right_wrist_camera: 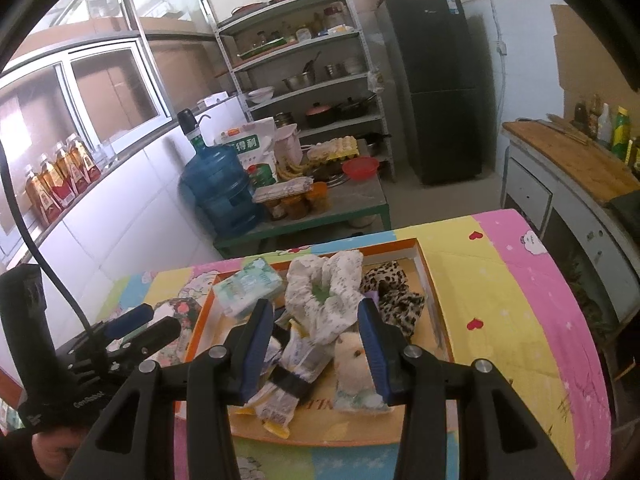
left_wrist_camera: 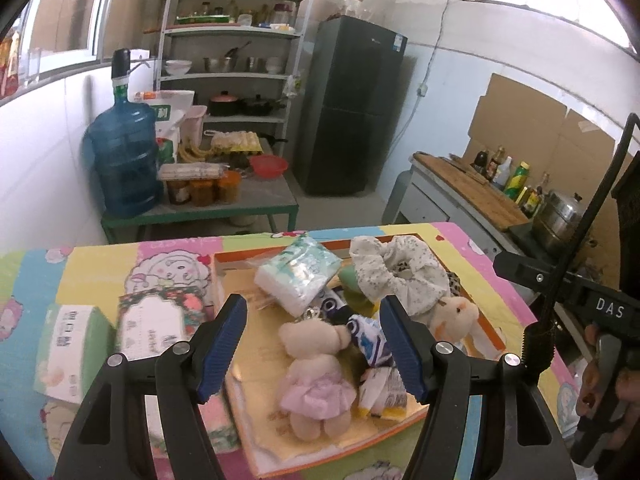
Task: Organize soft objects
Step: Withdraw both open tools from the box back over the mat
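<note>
An orange-rimmed cardboard tray (left_wrist_camera: 490,326) (right_wrist_camera: 424,260) lies on the cartoon-print table and holds soft things. A beige teddy bear in a pink dress (left_wrist_camera: 316,376) lies between the open fingers of my left gripper (left_wrist_camera: 316,350). A small plush rabbit (left_wrist_camera: 454,314) (right_wrist_camera: 354,364) lies by the right finger of my open right gripper (right_wrist_camera: 316,350). A white floral scrunchie (left_wrist_camera: 400,270) (right_wrist_camera: 328,288), a leopard scrunchie (right_wrist_camera: 394,294), a tissue pack (left_wrist_camera: 298,274) (right_wrist_camera: 248,286) and printed packets (left_wrist_camera: 378,364) (right_wrist_camera: 288,376) also lie in the tray. Neither gripper holds anything.
Two boxes (left_wrist_camera: 70,354) (left_wrist_camera: 158,320) stand left of the tray. Behind the table are a low green table with a water jug (left_wrist_camera: 122,160), a shelf rack (left_wrist_camera: 236,60), a dark fridge (left_wrist_camera: 352,108) and a counter with bottles (left_wrist_camera: 508,178).
</note>
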